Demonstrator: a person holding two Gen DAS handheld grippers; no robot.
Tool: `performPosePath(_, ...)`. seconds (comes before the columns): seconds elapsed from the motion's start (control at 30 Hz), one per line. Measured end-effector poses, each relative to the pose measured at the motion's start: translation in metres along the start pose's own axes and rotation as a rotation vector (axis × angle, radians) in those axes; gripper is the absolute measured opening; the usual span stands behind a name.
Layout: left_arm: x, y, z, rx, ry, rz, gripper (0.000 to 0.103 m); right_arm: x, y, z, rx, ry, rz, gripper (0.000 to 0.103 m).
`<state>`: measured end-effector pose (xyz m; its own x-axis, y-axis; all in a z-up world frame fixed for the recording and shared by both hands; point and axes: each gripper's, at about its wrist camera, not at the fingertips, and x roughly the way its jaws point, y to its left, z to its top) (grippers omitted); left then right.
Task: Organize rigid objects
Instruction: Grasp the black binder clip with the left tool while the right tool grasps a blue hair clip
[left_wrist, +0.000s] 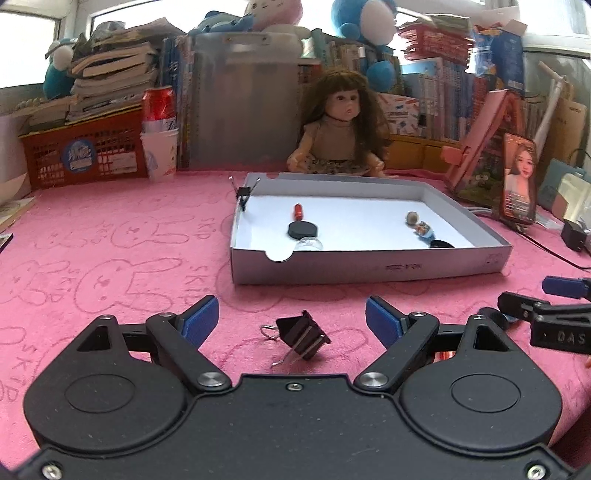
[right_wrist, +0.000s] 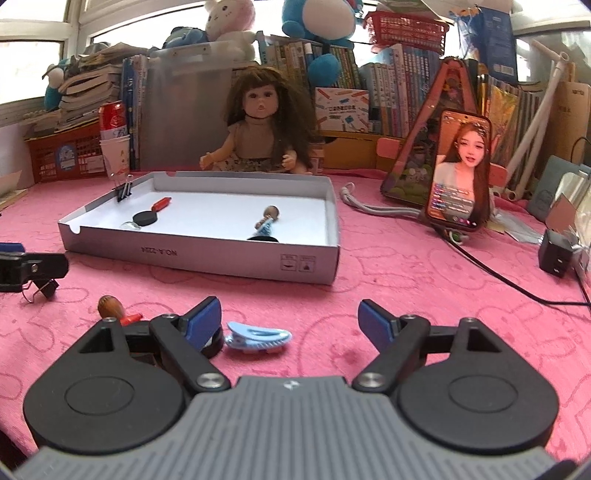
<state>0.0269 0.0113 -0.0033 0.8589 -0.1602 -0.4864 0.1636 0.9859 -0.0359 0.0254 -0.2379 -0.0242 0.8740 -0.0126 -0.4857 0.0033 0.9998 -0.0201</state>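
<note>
Left gripper (left_wrist: 291, 319): released, jaws spread, holding nothing
Binder clip (left_wrist: 303, 335): lay tilted on the pink cloth (left_wrist: 110, 240) between the left fingers, touching neither
Right gripper (right_wrist: 290, 319): released, holding nothing
Blue hair clip (right_wrist: 258, 338): on the cloth between the right fingers, nearer the 9 o'clock one
Grey box (left_wrist: 369, 266): at 12 o'clock, holding a black disc (left_wrist: 303, 229) and small items
</note>
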Motion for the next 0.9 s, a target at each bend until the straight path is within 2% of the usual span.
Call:
performPosePath(0.2, 0.001, 0.001, -0.007, -0.053, 0.01, -0.039, 0.087, 0.0, 0.0, -0.006, -0.019, -0.009, -0.03, 0.09)
performPosePath(0.63, 0.01, -0.005, -0.019, -0.043, 0.029, 0.019, 0.087, 0.001, 0.003, -0.011, -0.031, 0.002, -0.018, 0.09)
performPosePath(0.9, 0.012, -0.013, -0.022, 0.006, 0.025, 0.049, 0.085, 0.002, 0.002, -0.011, -0.036, 0.012, 0.005, 0.089)
